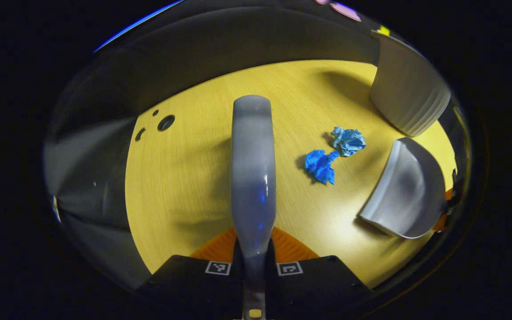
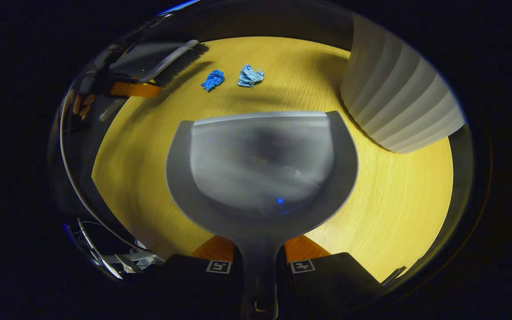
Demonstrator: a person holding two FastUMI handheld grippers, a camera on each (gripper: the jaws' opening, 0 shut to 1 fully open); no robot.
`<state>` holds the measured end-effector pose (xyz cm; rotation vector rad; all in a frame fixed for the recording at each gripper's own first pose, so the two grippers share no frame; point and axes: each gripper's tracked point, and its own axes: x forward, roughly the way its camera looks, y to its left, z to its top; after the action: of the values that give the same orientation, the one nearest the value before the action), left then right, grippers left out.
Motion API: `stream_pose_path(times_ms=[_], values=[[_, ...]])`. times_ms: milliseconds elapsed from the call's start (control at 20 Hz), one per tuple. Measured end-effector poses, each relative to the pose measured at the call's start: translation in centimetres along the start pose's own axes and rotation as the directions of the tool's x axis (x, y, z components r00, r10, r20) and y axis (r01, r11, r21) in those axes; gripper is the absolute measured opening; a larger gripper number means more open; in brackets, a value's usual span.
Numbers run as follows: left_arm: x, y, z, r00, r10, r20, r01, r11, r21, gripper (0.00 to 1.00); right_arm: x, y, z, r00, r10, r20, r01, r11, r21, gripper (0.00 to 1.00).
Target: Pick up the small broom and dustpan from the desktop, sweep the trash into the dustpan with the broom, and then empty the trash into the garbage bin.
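We see left tool (image 1: 254, 262) pinching broom (image 1: 253, 178) handle, right tool (image 2: 259, 266) pinching dustpan (image 2: 260, 169) handle. Both rigid, light plastic. Paper trash (image 1: 334, 153) crumpled, featherlight, mid worktop (image 1: 185, 178), bin (image 1: 409, 95) far right.

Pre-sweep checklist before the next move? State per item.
1. Broom clamped in left tool: ok.
2. Dustpan clamped in right tool: ok.
3. Both paper wads on the desktop, between broom and dustpan: ok.
4. Dustpan lip touching the desktop: cannot tell.
5. Dustpan empty: ok.
6. Garbage bin next to the dustpan: ok.
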<state>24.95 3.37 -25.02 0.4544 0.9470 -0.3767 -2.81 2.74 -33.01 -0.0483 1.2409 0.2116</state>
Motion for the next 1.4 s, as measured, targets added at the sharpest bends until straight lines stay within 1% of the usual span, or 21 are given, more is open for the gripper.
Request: stream_pose_path(times_ms=[150, 200, 250, 300, 400, 500, 550, 600, 650, 700, 850, 1000, 1050, 1100, 1200, 1250, 1300, 1350, 1400], values=[[2.0, -0.7, 1.9, 0.999, -0.007, -0.043, 0.012, 0.991, 0.134, 0.23, -0.1, -1.2, -0.2, 1.0, -0.024, 0.009, 0.024, 0.997, -0.067, 0.33], [2.6, -0.8, 2.5, 0.998, -0.003, -0.056, 0.013, 0.984, 0.178, 0.19, -0.2, -1.5, -0.2, 1.0, -0.025, 0.009, 0.025, 0.996, -0.089, 0.33], [3.2, -0.9, 3.0, 0.998, -0.001, -0.068, 0.016, 0.976, 0.217, 0.23, -0.2, -1.7, -0.3, 1.0, -0.024, 0.008, 0.025, 0.995, -0.098, 0.33], [3.4, -1.2, 3.5, 0.997, 0.001, -0.079, 0.019, 0.968, 0.252, 0.23, -0.2, -1.8, -0.3, 1.0, -0.017, 0.003, 0.017, 0.995, -0.099, 0.33], [4.1, -1.8, 4.0, 0.995, -0.009, -0.102, 0.041, 0.948, 0.316, 0.23, -0.3, -1.9, -0.3, 1.0, 0.0, -0.004, 0.0, 0.996, -0.09, 0.33], [4.5, -2.8, 4.8, 0.995, -0.037, -0.095, 0.07, 0.924, 0.375, 0.24, -0.2, -1.9, -0.1, 1.0, 0.009, -0.003, -0.009, 0.996, -0.083, 0.33], [4.6, -3.4, 5.0, 0.994, -0.049, -0.098, 0.084, 0.91, 0.405, 0.2, -0.1, -2.0, -0.1, 1.0, 0.012, -0.007, -0.012, 0.997, -0.078, 0.33], [4.3, -3.9, 5.2, 0.993, -0.06, -0.102, 0.099, 0.896, 0.433, 0.24, 0.0, -2.0, -0.2, 1.0, 0.011, -0.012, -0.012, 0.997, -0.075, 0.33], [4.2, -4.4, 5.4, 0.992, -0.075, -0.106, 0.115, 0.886, 0.45, 0.21, 0.1, -2.1, 0.0, 1.0, 0.008, -0.009, -0.008, 0.996, -0.087, 0.33], [4.2, -5.1, 5.3, 0.989, -0.095, -0.115, 0.137, 0.879, 0.457, 0.24, 0.3, -2.1, 0.0, 1.0, 0.004, -0.008, -0.005, 0.995, -0.103, 0.33], [3.4, -7.8, 4.8, 0.974, -0.176, -0.142, 0.222, 0.869, 0.443, 0.24, 0.2, -2.0, 0.3, 1.0, 0.009, -0.006, -0.01, 0.992, -0.124, 0.33], [2.3, -10.1, 3.3, 0.952, -0.244, -0.184, 0.302, 0.844, 0.443, 0.24, 0.0, -1.9, 0.0, 1.0, 0.015, -0.002, -0.015, 0.991, -0.133, 0.33], [1.8, -10.8, 2.8, 0.944, -0.265, -0.197, 0.327, 0.838, 0.438, 0.27, 0.0, -2.0, -0.1, 1.0, 0.018, 0.0, -0.018, 0.991, -0.135, 0.33], [1.2, -12.1, 2.1, 0.93, -0.299, -0.214, 0.364, 0.83, 0.423, 0.24, 0.1, -2.1, -0.2, 1.0, 0.019, 0.004, -0.019, 0.99, -0.138, 0.33], [-0.1, -14.1, 0.5, 0.896, -0.364, -0.253, 0.438, 0.814, 0.381, 0.24, 0.2, -2.2, -0.3, 1.0, 0.021, 0.005, -0.02, 0.989, -0.145, 0.33], [-0.3, -14.8, 0.0, 0.89, -0.373, -0.262, 0.45, 0.811, 0.373, 0.25, 0.2, -2.4, -0.4, 1.0, 0.02, 0.006, -0.019, 0.989, -0.149, 0.33], [-0.8, -14.8, -0.3, 0.891, -0.367, -0.267, 0.446, 0.819, 0.361, 0.22, 0.1, -2.3, -0.6, 1.0, 0.028, 0.009, -0.026, 0.987, -0.157, 0.33], [-1.2, -15.1, -0.7, 0.886, -0.372, -0.276, 0.453, 0.822, 0.345, 0.24, 0.2, -2.4, -0.7, 1.0, 0.029, 0.004, -0.028, 0.986, -0.164, 0.33], [-1.5, -15.2, -1.0, 0.883, -0.373, -0.283, 0.455, 0.826, 0.332, 0.24, 0.2, -2.6, -0.7, 0.999, 0.031, 0.008, -0.03, 0.985, -0.168, 0.33]])
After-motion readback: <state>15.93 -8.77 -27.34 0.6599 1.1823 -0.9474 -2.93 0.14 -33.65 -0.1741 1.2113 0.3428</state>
